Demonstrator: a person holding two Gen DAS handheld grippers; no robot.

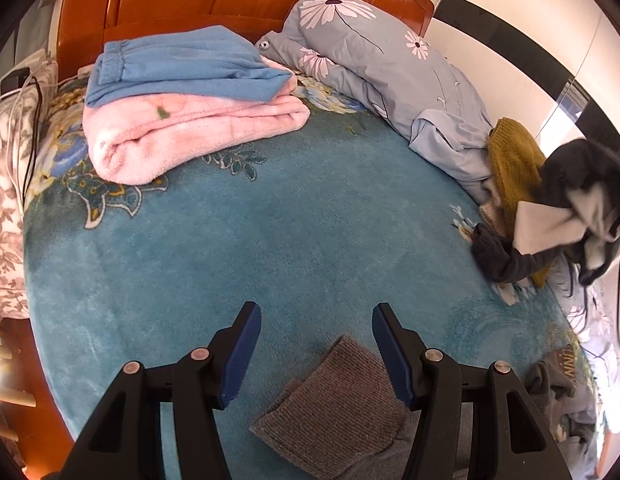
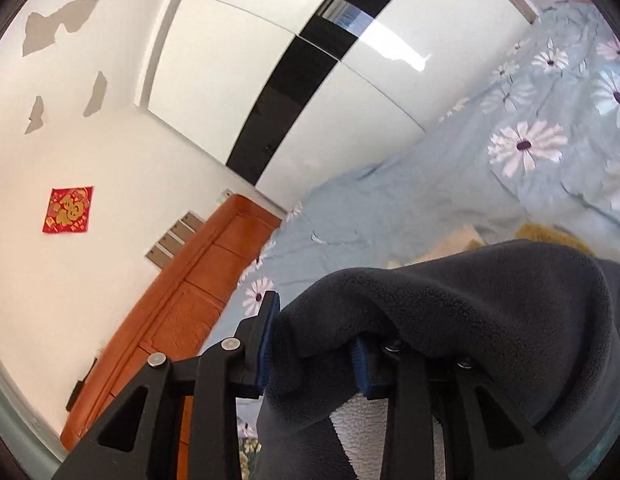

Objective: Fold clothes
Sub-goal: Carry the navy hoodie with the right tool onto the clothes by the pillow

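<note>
Up close, the right gripper [image 2: 313, 336] has its jaws pinched on a fold of the dark fleece garment [image 2: 469, 320], which drapes thickly over the right-hand finger and hides most of it, filling the lower right of that view. The left gripper [image 1: 315, 344] stands with its jaws spread and nothing between them, low over the teal bedspread [image 1: 270, 220], with a folded grey ribbed piece [image 1: 333, 396] lying just beneath at the bottom centre. In the left view the same dark garment hangs bunched at the right edge, beside a mustard knit [image 1: 513, 160] in a loose heap. A pink blanket [image 1: 182, 128] with blue trousers [image 1: 182, 64] on top sits folded at upper left. The risk, I'd say, is the bite: fleece this bulky (and gripped on one rumpled fold) could slide free, or drag the mustard knit along if the two are tangled. The right gripper is tilted sharply upward, looking at the wall and wardrobe [image 2: 270, 80], so the garment seems lifted off the bed; the left points forward and down across the bedspread.
</note>
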